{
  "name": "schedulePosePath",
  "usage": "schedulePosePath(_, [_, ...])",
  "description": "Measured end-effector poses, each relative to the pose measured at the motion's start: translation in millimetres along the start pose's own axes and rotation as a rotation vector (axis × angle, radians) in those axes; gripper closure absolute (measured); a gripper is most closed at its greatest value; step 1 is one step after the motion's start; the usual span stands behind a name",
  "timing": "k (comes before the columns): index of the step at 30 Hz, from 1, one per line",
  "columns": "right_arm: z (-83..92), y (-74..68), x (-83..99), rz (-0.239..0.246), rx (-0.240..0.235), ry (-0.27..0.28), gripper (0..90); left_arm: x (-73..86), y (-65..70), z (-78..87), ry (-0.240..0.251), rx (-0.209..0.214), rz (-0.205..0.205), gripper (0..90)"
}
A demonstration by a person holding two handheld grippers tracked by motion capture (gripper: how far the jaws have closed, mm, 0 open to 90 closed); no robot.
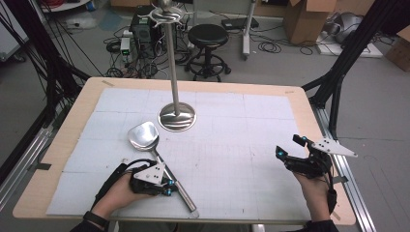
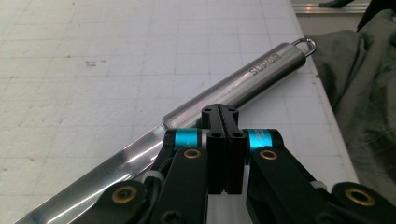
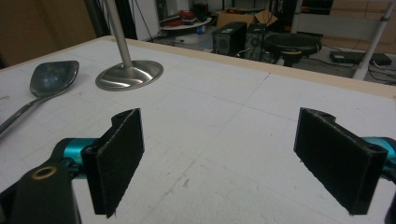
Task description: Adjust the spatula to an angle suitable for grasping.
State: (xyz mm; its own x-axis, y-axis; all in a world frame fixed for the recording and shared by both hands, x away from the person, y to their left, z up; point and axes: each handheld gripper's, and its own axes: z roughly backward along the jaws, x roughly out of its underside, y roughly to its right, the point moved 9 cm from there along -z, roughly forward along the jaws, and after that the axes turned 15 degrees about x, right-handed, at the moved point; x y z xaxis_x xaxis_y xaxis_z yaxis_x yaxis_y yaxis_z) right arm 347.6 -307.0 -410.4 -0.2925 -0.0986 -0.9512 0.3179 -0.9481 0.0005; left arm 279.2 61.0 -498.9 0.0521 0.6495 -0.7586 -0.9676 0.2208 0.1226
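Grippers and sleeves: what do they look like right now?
The left gripper and right gripper are black, with cyan bands by the jaws, brass-coloured pivot pins and a grey three-cornered plate on top. The right gripper's pads are flat black slabs. Dark sleeves, dark wristband on the left wrist.

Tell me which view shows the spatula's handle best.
The left gripper view: the spatula's handle runs close and sharp past the shut left claw, with its brand lettering and hanging ring plain. The high view shows the whole spatula small, the handle partly under that claw. The right gripper view catches the blade and a little stem.
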Motion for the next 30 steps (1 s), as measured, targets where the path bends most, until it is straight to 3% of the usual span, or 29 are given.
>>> schedulePosePath(5, [-0.3,-0.4,-0.2,0.002,0.001,0.000,15.4,-7.4,-8.6,-6.5,-0.006,-0.033,-0.019,89.9])
schedulePosePath(10, [-0.3,0.3,0.0,-0.001,0.002,-0.001,15.4,-13.2,-20.2,-9.5,-0.009,-0.079,-0.005,89.9])
schedulePosePath(17, [-0.5,0.8,-0.4,0.002,0.001,0.002,15.4,-19.2,-37.9,-15.0,-0.012,-0.135,0.024,89.9])
schedulePosePath(30, [-1.5,0.8,0.4,0.002,0.002,0.000,15.4,-24.4,-67.5,-15.2,0.004,-0.284,0.105,89.9])
